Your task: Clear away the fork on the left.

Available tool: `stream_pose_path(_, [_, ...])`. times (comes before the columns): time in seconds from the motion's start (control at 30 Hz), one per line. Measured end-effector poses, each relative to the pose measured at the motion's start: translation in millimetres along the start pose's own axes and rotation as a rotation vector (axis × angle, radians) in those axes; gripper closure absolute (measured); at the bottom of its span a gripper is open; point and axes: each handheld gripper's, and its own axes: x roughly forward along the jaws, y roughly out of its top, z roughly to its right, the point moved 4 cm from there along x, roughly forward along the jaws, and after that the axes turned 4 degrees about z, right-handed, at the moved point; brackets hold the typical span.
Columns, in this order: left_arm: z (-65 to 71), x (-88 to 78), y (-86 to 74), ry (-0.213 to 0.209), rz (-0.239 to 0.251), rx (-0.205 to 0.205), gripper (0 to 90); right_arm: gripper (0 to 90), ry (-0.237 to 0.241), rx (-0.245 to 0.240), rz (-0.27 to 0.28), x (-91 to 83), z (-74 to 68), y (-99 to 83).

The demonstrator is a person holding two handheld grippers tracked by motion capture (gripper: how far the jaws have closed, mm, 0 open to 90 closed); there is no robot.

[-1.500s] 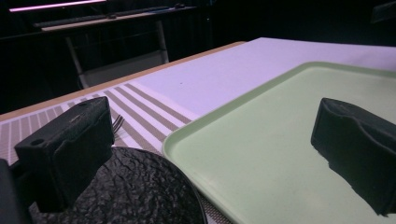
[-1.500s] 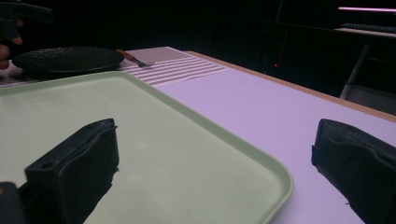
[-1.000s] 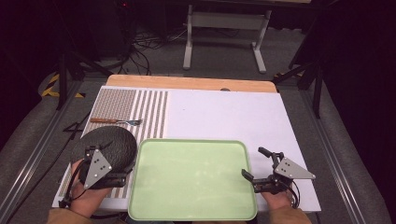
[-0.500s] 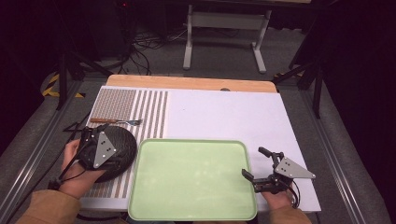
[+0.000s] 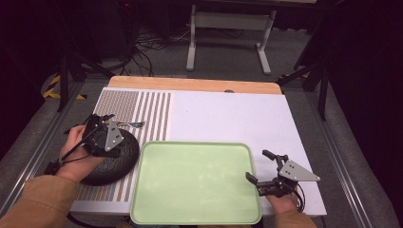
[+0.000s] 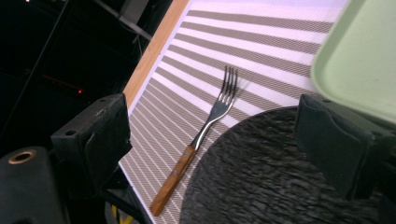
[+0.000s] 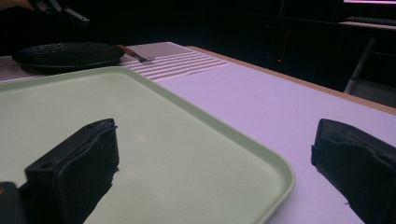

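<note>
Jaws on my left gripper (image 5: 96,124) gape, just been narrowing, nothing between; right gripper (image 5: 261,167) open; wooden-handled steel fork (image 6: 198,140) lies on striped mat (image 6: 261,35) beside black slate plate (image 6: 280,177); light, stiff, slippery; I'd pinch handle.

Dark plate (image 6: 280,172) beside fork (image 6: 205,135)

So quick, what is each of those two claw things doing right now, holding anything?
Left gripper: open, nothing held; its fingers have just been closing a little, above the black plate near the fork.
Right gripper: open, empty, by the green tray.
</note>
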Motion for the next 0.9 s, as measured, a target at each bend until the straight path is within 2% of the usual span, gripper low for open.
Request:
stream_pose_path(0.03, [-2.1, 2.0, -0.5, -0.005, -0.006, -0.009, 12.8, 1.5, 0.0, -0.001, -0.001, 0.2, 0.0, -0.2])
stream_pose_path(0.23, [-11.0, 9.0, -2.6, -0.004, -0.03, 0.005, 13.8, 1.5, -0.004, -0.009, -0.013, 1.0, -0.3, -1.2])
stream_pose_path(0.4, [-14.0, 13.1, -4.2, -0.026, -0.021, 0.008, 14.2, 1.7, -0.008, -0.016, -0.021, 1.5, -0.5, -1.7])
stream_pose_path(0.47, [-16.6, 18.1, -4.7, -0.059, -0.03, 0.034, 14.6, 1.8, -0.008, -0.015, -0.022, 1.7, -0.6, -1.9])
stream_pose_path(0.57, [-19.8, 20.8, -4.8, -0.081, -0.047, 0.037, 14.9, 1.9, -0.01, -0.016, -0.026, 1.8, -0.7, -2.1])
stream_pose_path(0.63, [-25.6, 26.1, -4.1, -0.115, -0.049, 0.063, 14.9, 2.0, -0.011, -0.018, -0.029, 1.7, -0.6, -2.4])
stream_pose_path(0.73, [-27.1, 28.9, -5.0, -0.132, -0.063, 0.078, 16.2, 2.2, -0.01, -0.017, -0.03, 1.6, -0.6, -2.8])
stream_pose_path(0.77, [-30.6, 34.4, -6.7, -0.154, -0.081, 0.106, 16.9, 2.2, -0.01, -0.017, -0.03, 1.5, -0.6, -2.8])
stream_pose_path(0.8, [-32.9, 37.2, -7.4, -0.159, -0.092, 0.131, 17.2, 2.3, -0.01, -0.014, -0.03, 1.5, -0.9, -2.9])
stream_pose_path(0.9, [-37.1, 41.9, -9.4, -0.178, -0.098, 0.141, 18.5, 2.5, -0.009, -0.014, -0.032, 1.5, -1.1, -3.1])
